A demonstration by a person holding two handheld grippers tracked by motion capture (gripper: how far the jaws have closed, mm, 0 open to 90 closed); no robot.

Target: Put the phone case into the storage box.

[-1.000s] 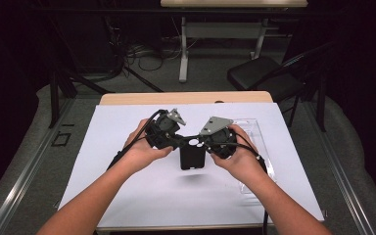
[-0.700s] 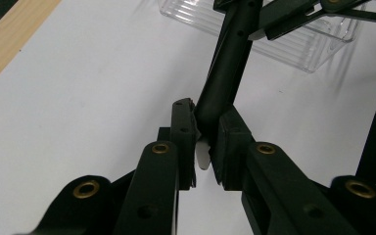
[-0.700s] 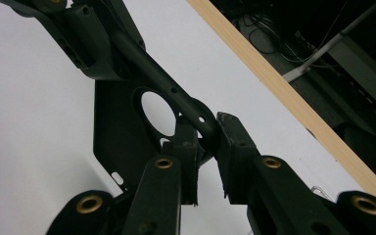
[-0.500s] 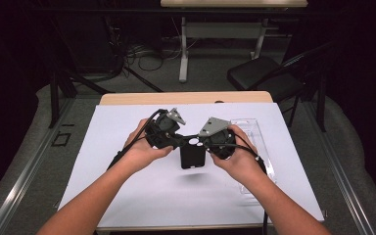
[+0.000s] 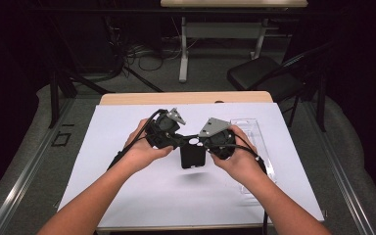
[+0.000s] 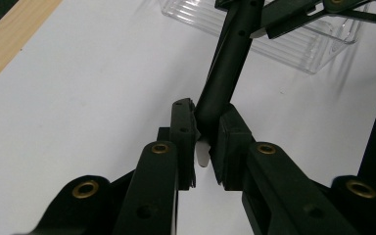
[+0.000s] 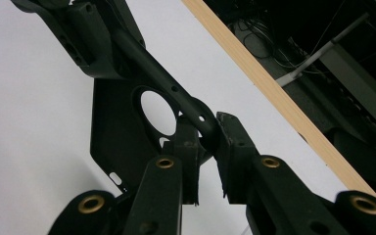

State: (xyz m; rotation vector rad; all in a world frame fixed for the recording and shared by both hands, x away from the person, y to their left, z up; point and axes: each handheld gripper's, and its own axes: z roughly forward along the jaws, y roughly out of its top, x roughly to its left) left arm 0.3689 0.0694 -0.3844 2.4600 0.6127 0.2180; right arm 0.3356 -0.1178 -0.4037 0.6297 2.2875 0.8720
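A black phone case (image 5: 192, 155) with a round camera hole hangs a little above the white table sheet (image 5: 103, 147), held between both grippers. My left gripper (image 5: 178, 141) is shut on one end of the case's upper rim. My right gripper (image 5: 203, 143) is shut on the other end. In the left gripper view the jaws (image 6: 206, 117) pinch the thin rim of the case (image 6: 227, 63), and the right gripper (image 6: 298, 12) grips it farther off. In the right gripper view the jaws (image 7: 206, 133) clamp the case (image 7: 110, 127) at its corner beside the camera hole, with the left gripper (image 7: 78, 29) beyond.
A clear plastic tray (image 5: 257, 147) lies along the right side of the sheet, just behind my right hand. The table's wooden far edge (image 5: 186, 98) shows past the sheet. A black chair (image 5: 262, 78) and a desk frame (image 5: 183, 49) stand on the floor beyond.
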